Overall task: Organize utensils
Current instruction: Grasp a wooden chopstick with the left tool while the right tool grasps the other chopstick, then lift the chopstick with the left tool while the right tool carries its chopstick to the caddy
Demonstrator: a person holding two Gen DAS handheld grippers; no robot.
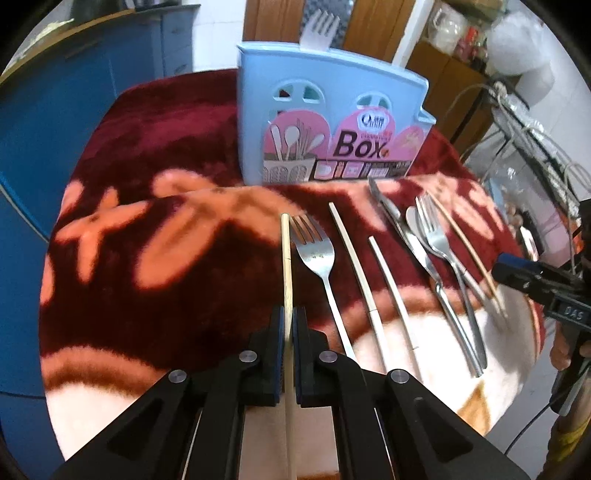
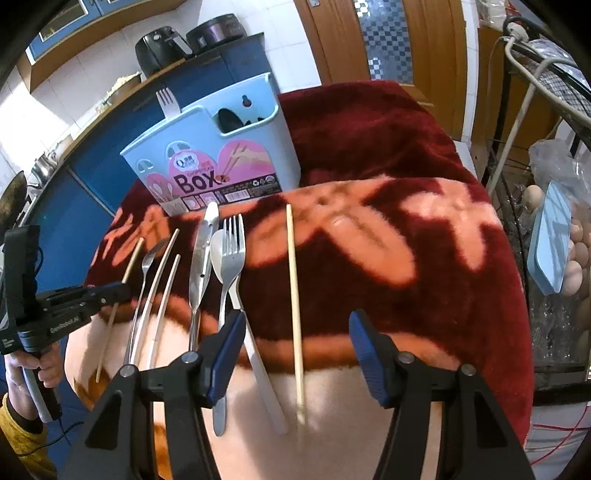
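Note:
My left gripper [image 1: 289,334] is shut on a wooden chopstick [image 1: 285,251] that points toward the light blue utensil box [image 1: 332,122]; the right wrist view shows this gripper [image 2: 120,291] at the far left. A second wooden chopstick [image 2: 293,280] lies on the blanket between the fingers of my right gripper [image 2: 299,332], which is open and not touching it. A steel fork [image 1: 317,254] and two white chopsticks [image 1: 354,262] lie beside the held one. A knife [image 2: 201,251], spoon [image 2: 217,254] and another fork [image 2: 233,251] lie together. A white fork [image 1: 320,29] stands in the box.
A dark red and orange blanket [image 2: 406,155] covers the table. Blue cabinets [image 1: 55,129] stand behind on the left. A wire rack [image 2: 535,110] with eggs and a blue lid sits close to the table's right edge. A person's hand [image 2: 33,369] holds the left gripper's handle.

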